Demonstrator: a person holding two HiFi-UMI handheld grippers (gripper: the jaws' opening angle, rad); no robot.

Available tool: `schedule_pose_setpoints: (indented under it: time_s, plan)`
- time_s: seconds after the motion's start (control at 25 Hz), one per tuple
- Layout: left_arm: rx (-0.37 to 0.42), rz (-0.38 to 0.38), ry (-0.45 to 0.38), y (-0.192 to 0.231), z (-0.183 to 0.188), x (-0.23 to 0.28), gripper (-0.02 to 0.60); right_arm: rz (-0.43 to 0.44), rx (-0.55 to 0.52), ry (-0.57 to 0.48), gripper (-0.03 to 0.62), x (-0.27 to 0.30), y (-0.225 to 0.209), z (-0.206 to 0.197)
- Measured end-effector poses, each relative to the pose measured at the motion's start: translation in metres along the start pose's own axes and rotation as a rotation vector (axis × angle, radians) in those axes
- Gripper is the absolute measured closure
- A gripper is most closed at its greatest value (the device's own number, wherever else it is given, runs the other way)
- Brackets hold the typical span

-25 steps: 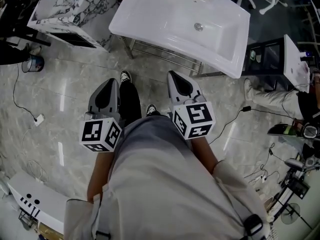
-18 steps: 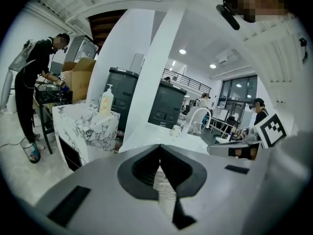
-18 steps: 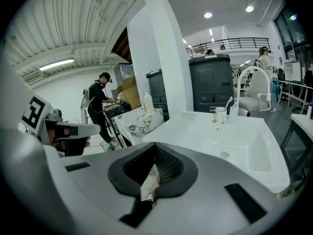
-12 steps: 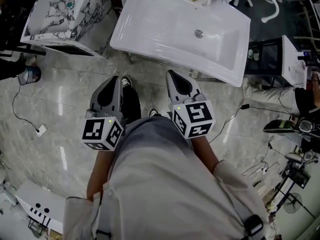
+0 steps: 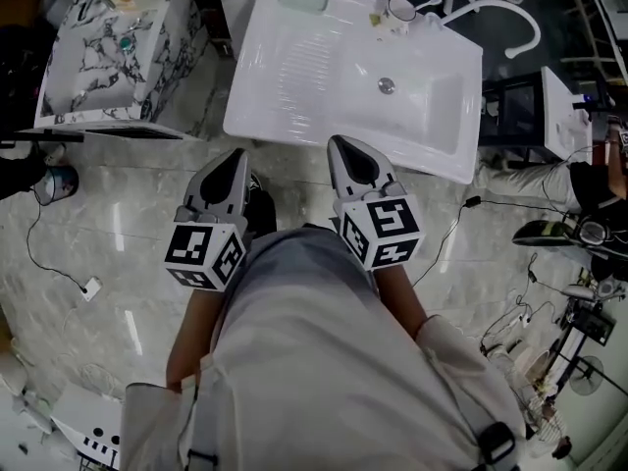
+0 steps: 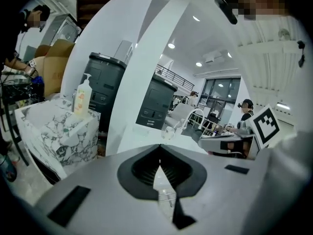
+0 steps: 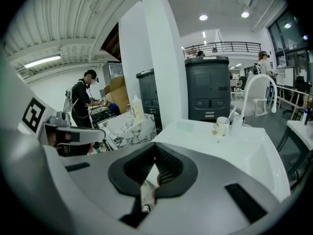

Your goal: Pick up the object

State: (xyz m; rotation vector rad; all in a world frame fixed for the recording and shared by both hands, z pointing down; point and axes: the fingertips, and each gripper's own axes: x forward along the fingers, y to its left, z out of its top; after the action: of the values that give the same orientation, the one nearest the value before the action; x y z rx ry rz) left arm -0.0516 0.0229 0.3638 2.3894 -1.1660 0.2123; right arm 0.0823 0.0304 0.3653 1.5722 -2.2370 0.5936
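Fingers [image 6: 142,169] of the left gripper [image 5: 234,160] and right gripper [image 5: 341,147] stay closed and empty, while the white sink [image 5: 294,77] ahead has drawn nearer, so the approach has probably only begun.

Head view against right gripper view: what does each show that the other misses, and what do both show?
Only the head view: the person's own grey shirt and the plug and cable on the marble floor.

Only the right gripper view: a standing person in black, a dark grey cabinet behind the white pillar, and ceiling lights.

Both: the left gripper; the right gripper, jaws together with nothing held; the white sink; the mug at its far edge; and the marble-patterned unit.
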Motion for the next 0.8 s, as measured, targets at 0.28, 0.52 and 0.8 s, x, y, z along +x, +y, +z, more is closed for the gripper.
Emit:
schedule_pose_setpoints:
  time_s: [0.28, 0.52, 0.8]
  plan:
    - [0.025, -0.069, 0.014, 0.026, 0.025, 0.015, 0.575, -0.020, -0.032, -0.013, 0.585, 0.026, 0.012, 0.024]
    - [-0.013, -0.100, 0.025, 0.052, 0.030, 0.016, 0.575, -0.038, -0.042, -0.010, 0.585, 0.048, 0.024, 0.034]
    - [-0.017, -0.101, 0.031, 0.079, 0.026, 0.008, 0.575, -0.081, -0.076, -0.002, 0.583, 0.064, 0.032, 0.033]
